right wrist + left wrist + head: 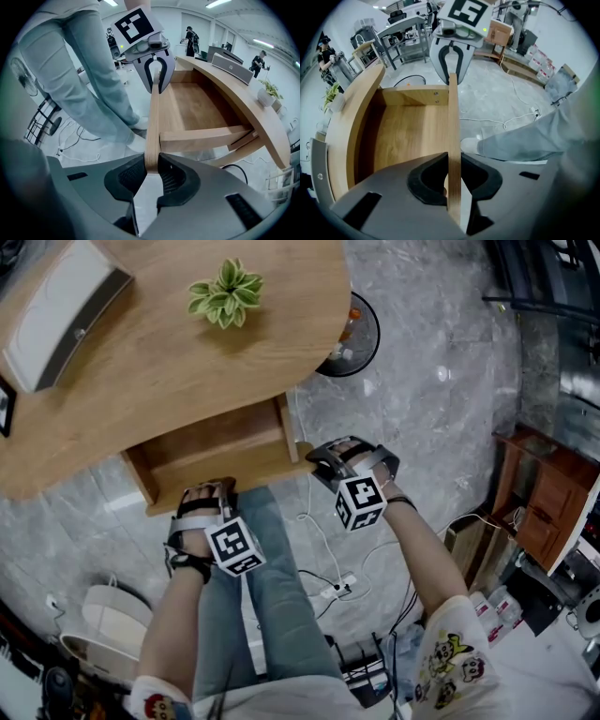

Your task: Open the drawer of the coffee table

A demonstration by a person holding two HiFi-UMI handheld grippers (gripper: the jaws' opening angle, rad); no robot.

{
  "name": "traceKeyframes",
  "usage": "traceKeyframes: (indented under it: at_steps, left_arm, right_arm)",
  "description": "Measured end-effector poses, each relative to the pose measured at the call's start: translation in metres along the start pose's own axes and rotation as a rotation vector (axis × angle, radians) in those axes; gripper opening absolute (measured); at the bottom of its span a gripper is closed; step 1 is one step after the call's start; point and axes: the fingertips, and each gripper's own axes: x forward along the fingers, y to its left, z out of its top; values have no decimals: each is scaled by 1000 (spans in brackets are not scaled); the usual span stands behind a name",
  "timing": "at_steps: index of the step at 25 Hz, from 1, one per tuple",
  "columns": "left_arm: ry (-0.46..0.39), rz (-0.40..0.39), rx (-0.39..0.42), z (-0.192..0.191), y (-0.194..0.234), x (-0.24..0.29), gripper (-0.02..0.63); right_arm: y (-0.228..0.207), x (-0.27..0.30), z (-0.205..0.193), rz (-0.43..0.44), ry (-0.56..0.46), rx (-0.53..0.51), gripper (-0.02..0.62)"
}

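The coffee table (141, 381) has a light wooden top, and its drawer (220, 451) stands pulled out toward me with its inside bare. My left gripper (208, 491) is shut on the left part of the drawer's front panel (453, 126). In the left gripper view the pads of that left gripper (453, 176) press on both faces of the board. My right gripper (323, 460) is shut on the panel's right end. The right gripper view shows the right gripper (151, 168) clamping the board's corner, with the left gripper (153, 70) further along the panel.
A small potted plant (225, 292) and a white flat device (61, 315) sit on the table top. A fan (354, 334) stands beyond the table. Cables and a power strip (337, 589) lie on the floor by my legs (267, 587). A wooden cabinet (544, 507) is at the right.
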Motion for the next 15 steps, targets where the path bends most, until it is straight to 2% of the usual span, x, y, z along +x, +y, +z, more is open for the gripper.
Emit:
traceKeyframes:
  at_steps: [3, 15]
  left_arm:
    - [1, 6, 2, -1, -1, 2, 66]
    - [-9, 10, -13, -2, -4, 13, 67]
  right_arm:
    - [1, 3, -1, -20, 12, 17, 64]
    - [5, 14, -7, -8, 55, -5, 67]
